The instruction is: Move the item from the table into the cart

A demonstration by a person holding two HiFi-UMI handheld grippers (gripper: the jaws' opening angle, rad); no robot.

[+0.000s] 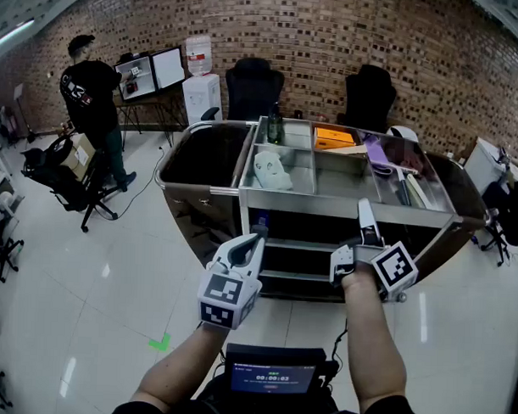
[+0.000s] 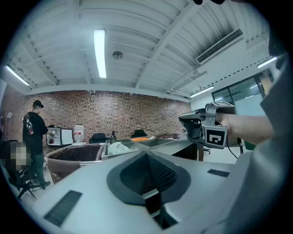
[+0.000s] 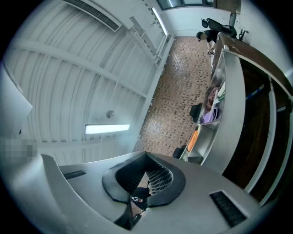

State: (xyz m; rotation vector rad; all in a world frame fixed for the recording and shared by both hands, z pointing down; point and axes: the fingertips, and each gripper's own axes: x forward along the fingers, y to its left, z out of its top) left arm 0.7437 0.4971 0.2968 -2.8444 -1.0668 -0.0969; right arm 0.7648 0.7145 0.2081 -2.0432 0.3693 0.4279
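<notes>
A steel table [image 1: 344,203] with open compartments stands ahead. It holds a white mask [image 1: 271,170], a dark bottle [image 1: 274,126], an orange item [image 1: 333,138], a purple item [image 1: 378,152] and some flat tools. A dark-lined bin [image 1: 201,157] joins its left end. My left gripper [image 1: 258,237] is shut and empty, held in the air before the table's lower shelf. My right gripper [image 1: 363,205] is also shut and empty, its tips near the table's front rim. In the left gripper view the mask [image 2: 120,147] lies beyond the jaws, and the right gripper [image 2: 185,119] hangs to the right.
A person in black [image 1: 93,103] stands at a desk far left, beside a loaded chair [image 1: 65,174]. A water dispenser [image 1: 200,85] and two black chairs [image 1: 253,87] stand behind the table. A small screen [image 1: 274,376] sits at my waist. White tiled floor lies to the left.
</notes>
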